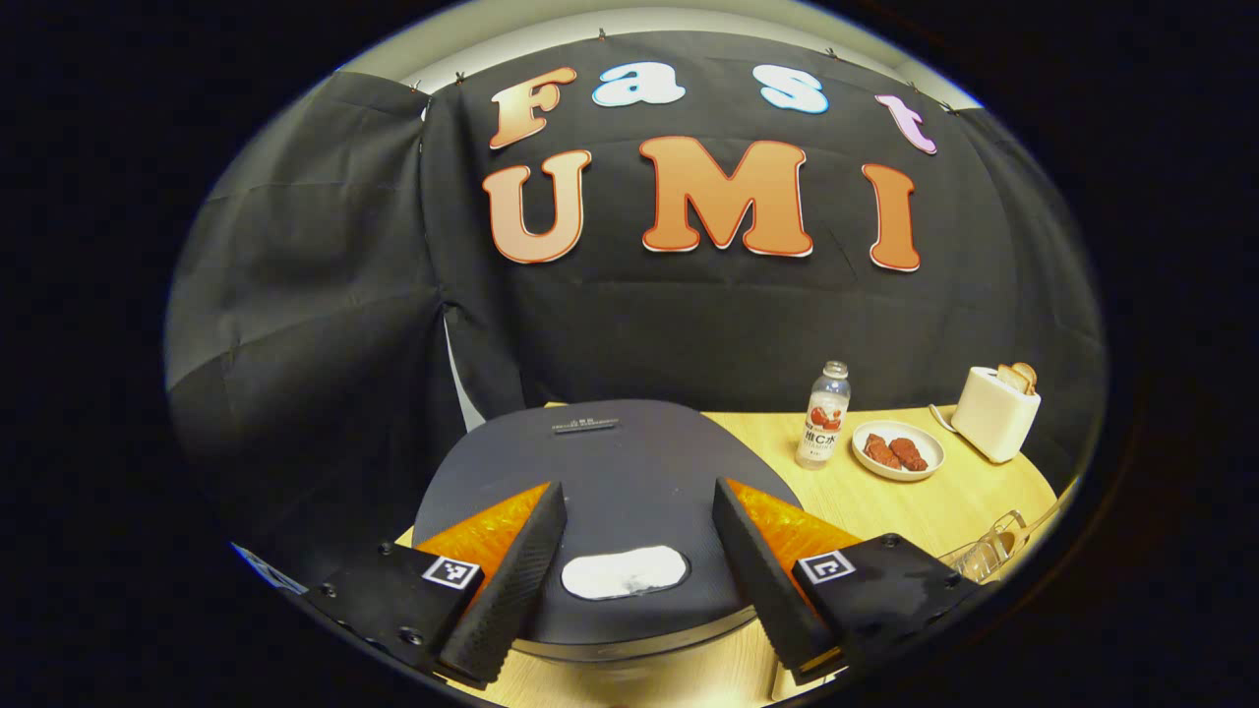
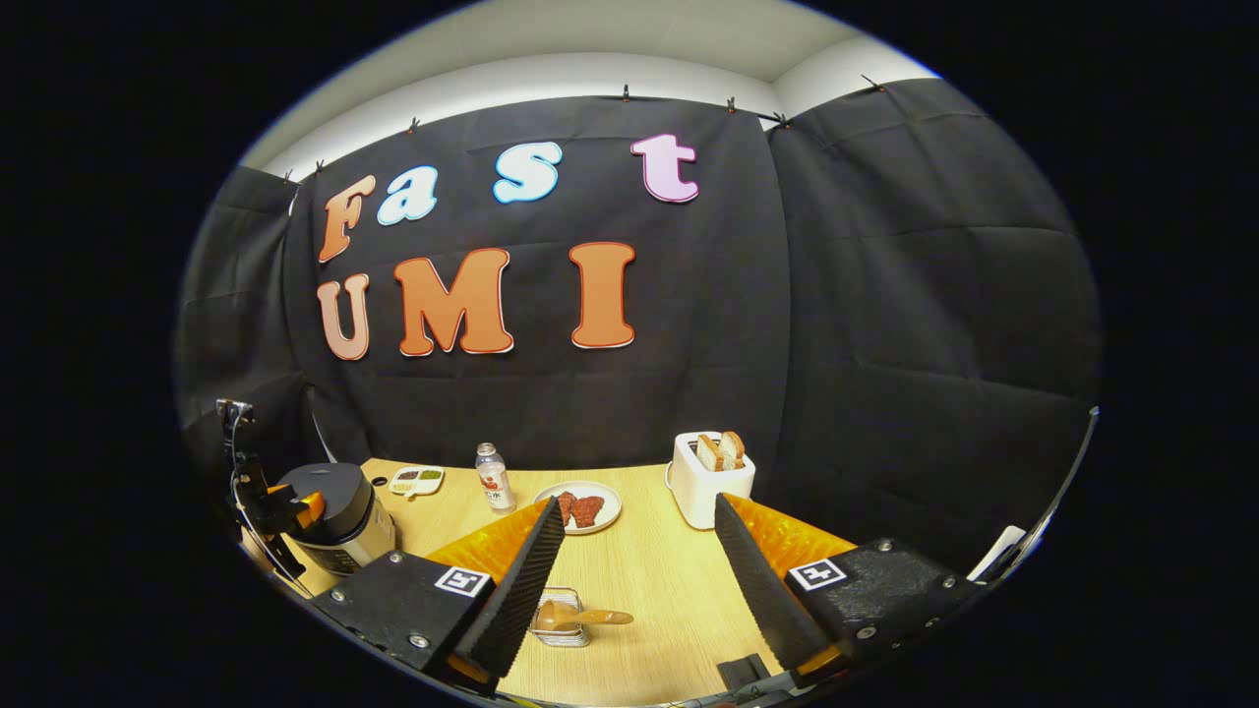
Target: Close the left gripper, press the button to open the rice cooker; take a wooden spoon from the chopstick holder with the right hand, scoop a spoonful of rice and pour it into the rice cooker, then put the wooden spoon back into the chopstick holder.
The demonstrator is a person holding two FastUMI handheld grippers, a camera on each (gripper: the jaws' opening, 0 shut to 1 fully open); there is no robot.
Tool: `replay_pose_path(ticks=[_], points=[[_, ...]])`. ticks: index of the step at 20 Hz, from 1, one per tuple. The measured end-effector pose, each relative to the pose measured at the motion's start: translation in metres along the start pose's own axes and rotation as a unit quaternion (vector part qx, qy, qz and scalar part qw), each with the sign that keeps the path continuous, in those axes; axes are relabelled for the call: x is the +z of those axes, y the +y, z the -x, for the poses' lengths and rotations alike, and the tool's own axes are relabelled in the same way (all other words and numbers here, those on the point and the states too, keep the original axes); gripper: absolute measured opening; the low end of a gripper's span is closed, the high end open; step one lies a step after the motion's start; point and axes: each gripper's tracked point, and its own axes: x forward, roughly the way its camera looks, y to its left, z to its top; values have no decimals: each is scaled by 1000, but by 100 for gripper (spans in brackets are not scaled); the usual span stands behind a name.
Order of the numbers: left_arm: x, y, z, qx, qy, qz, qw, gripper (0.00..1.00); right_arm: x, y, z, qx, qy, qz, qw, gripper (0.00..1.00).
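Both fingers of the left tool stand spread wide apart with nothing between them, hanging just above the rice cooker. Its dark lid is down, and the pale button at the front edge of the lid lies in the gap between the fingers, untouched. Right of the rice cooker on the wooden counter stand a drink bottle, then a white plate of reddish food, then a white toaster with bread in it. A wire chopstick holder sits nearer, also right of the cooker.

The right tool is likewise open and empty, held over the counter well to the right of the rice cooker. Between its fingers the chopstick holder lies with the wooden spoon resting in it, handle pointing away from the cooker. A small divided dish sits behind the cooker, beside the bottle.
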Motion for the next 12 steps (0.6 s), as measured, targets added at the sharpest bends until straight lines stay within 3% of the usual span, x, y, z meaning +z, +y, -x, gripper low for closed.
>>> replay_pose_path(ticks=[2, 3, 4, 5, 9, 12], points=[[-2, 0, 3, 0, -4, 2, 1000, 95, -2, -2, 1, -3, 1, -1, 1000, 95], [-5, -2, 3, -3, -3, -6, 1000, 100, -4, -4, 1, -5, 2, -2, 1000, 95], [-3, -4, 2, -3, -11, -10, 1000, 96, -5, -4, 2, -6, 3, -4, 1000, 95], [-1, -4, -1, -3, -15, -9, 1000, 100, -7, -5, 2, -7, 6, -5, 1000, 95], [-5, -7, -3, -3, -16, -14, 1000, 97, -10, -1, 4, -4, 10, -2, 1000, 95], [0, -7, -6, -5, 13, -9, 1000, 95, -3, 3, 5, -1, 4, 9, 1000, 95]])
